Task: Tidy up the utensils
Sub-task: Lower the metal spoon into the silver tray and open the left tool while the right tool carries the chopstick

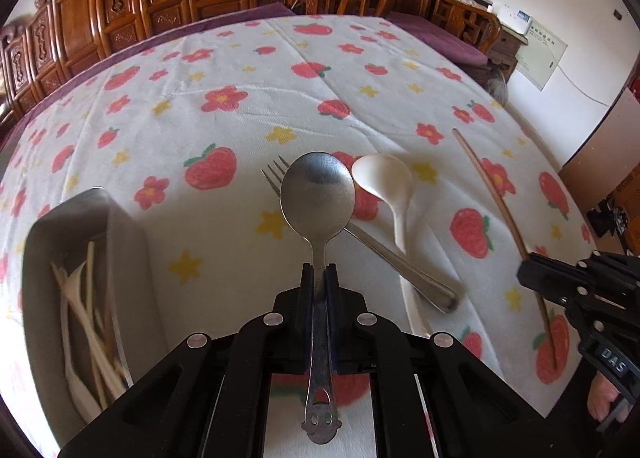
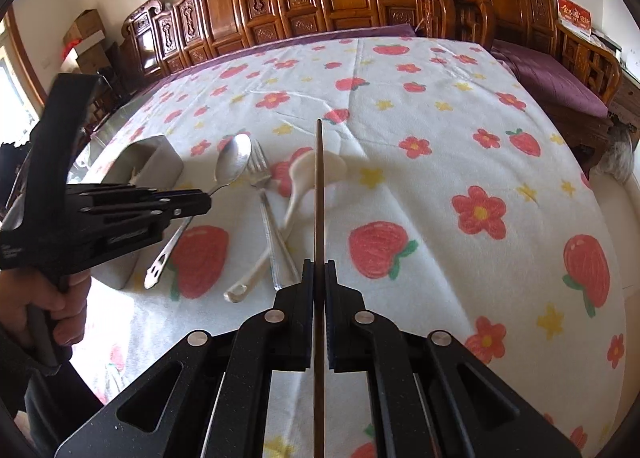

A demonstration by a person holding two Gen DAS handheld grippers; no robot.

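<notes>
The left gripper (image 1: 319, 276) is closed on the steel spoon (image 1: 318, 193) – probably for the grey tray (image 1: 120, 242); the right gripper (image 2: 319, 270) clamps a brown chopstick (image 2: 319, 177), lifted off the worktop (image 2: 420, 145).

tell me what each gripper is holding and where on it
The left gripper is shut on the metal spoon at the upper handle, just below the bowl. The right gripper is shut on the brown chopstick, partway along its shaft.

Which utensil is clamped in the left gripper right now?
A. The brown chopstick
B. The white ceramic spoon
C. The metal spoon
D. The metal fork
C: the left gripper is shut on the metal spoon, while the fork and white spoon lie on the tablecloth.
</notes>
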